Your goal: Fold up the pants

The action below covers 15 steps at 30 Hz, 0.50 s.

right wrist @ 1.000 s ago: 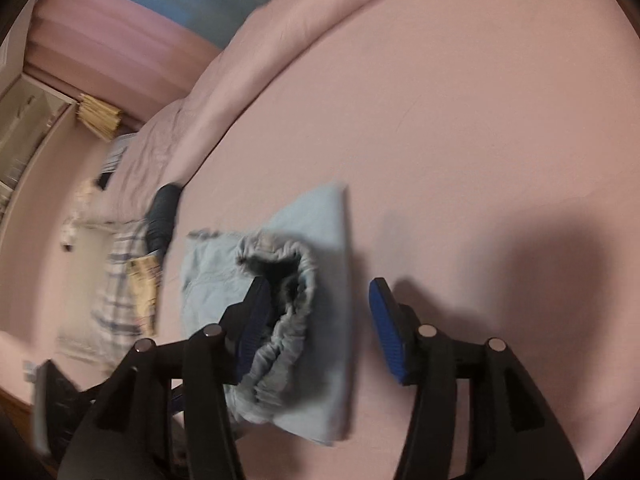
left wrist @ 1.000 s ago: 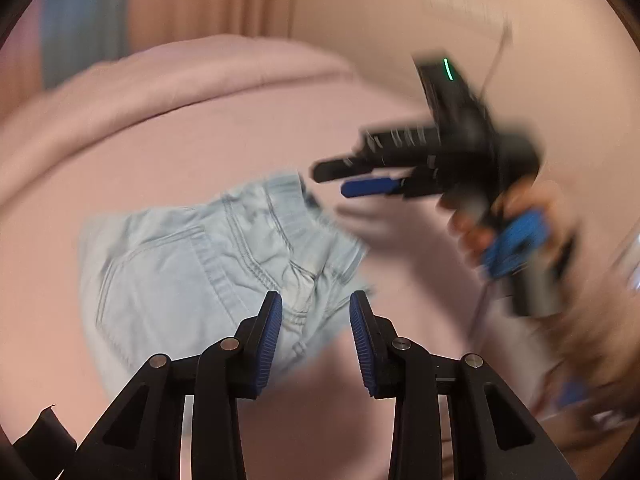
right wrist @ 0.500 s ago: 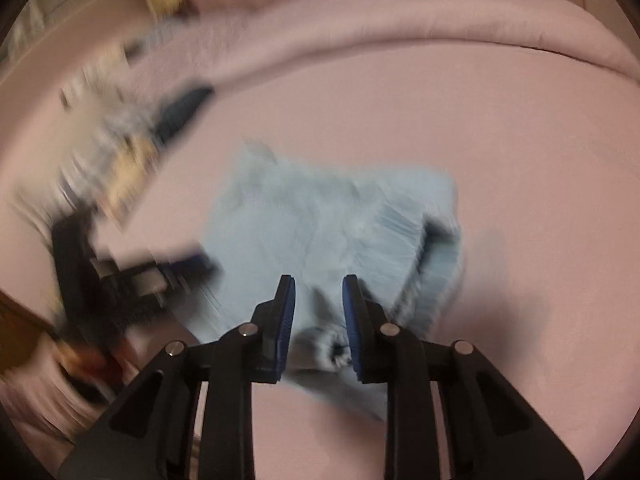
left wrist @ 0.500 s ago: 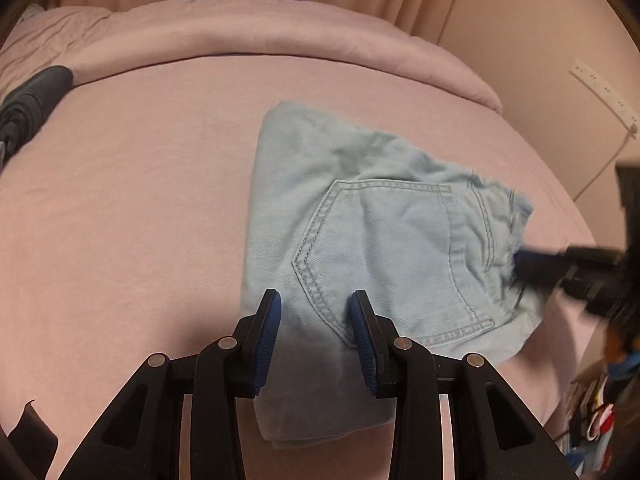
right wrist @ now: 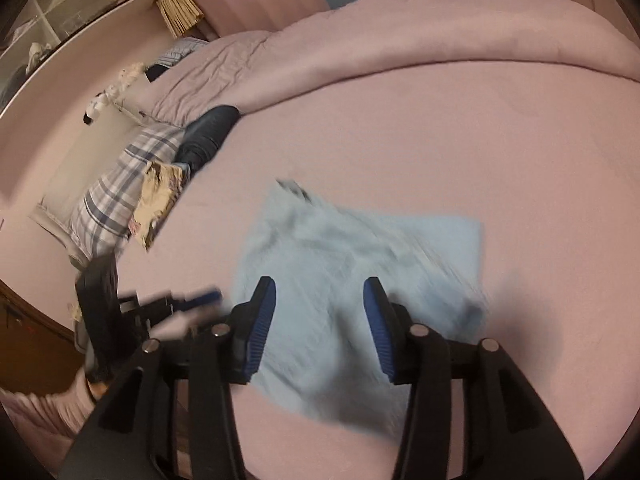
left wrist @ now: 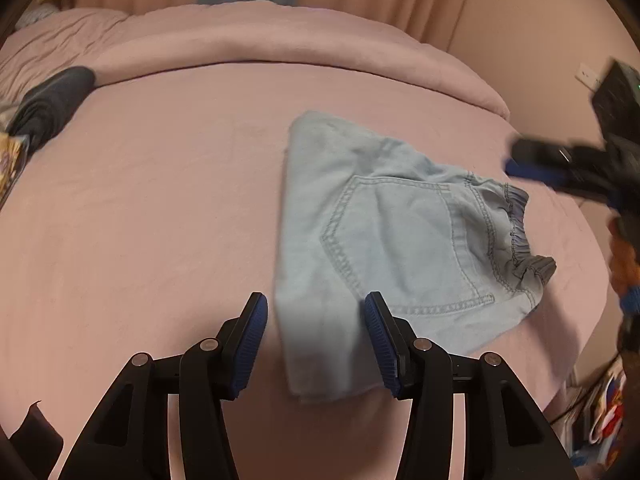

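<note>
On the pink bed we had the pants lying folded into a compact bundle, pocket up. Our left gripper and right gripper hovered over it, fingers spreading, pinching nothing. We judged the folding nearly finished; next, smoothing or withdrawing.

in the right wrist view the pants are smeared by motion, so seams and waistband cannot be made out, and the claw fingers cover part of their near edge. the left claw there is a blur. in the left wrist view the right claw is blurred and cut off by the edge; the hand behind it is only a smear.
</note>
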Available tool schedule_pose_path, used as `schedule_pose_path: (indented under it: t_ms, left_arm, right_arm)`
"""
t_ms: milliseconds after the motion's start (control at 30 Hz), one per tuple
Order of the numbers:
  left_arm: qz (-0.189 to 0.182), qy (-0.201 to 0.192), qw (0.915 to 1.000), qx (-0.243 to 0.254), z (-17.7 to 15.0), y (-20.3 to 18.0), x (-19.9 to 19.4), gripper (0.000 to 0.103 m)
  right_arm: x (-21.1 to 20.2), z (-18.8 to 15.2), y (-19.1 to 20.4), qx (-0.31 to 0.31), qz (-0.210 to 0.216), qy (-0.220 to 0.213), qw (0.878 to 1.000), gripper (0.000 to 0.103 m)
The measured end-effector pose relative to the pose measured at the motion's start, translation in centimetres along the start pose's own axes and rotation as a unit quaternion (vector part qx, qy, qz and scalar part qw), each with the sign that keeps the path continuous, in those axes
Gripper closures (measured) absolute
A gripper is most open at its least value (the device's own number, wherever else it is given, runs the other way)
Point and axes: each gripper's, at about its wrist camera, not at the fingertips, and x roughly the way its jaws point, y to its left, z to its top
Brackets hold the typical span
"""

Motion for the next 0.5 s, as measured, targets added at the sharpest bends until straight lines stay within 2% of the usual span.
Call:
schedule_pose_path:
  t_ms: [167, 333, 500]
  left_arm:
    - [-0.008, 0.01, 0.9994, -0.031, -0.8, 1.6, -0.4, 0.053]
    - [-0.033, 0.024, 0.997, -0.065, -1.2, 2.7, 0.4, 0.053]
    - [-0.09, 0.039, 0.9903, -0.099, -1.7, 3.7, 0.8, 0.053]
  right_arm:
    - [4.0, 3.3, 2.2, -0.007, 0.009, 0.012, 1.0, 0.056]
    - [8.3, 6.0, 3.2, -0.004, 0.017, 0.051, 0.999, 0.055]
    - [12.5, 7.5, 3.0, 0.009, 0.019, 0.117, 0.993, 0.054]
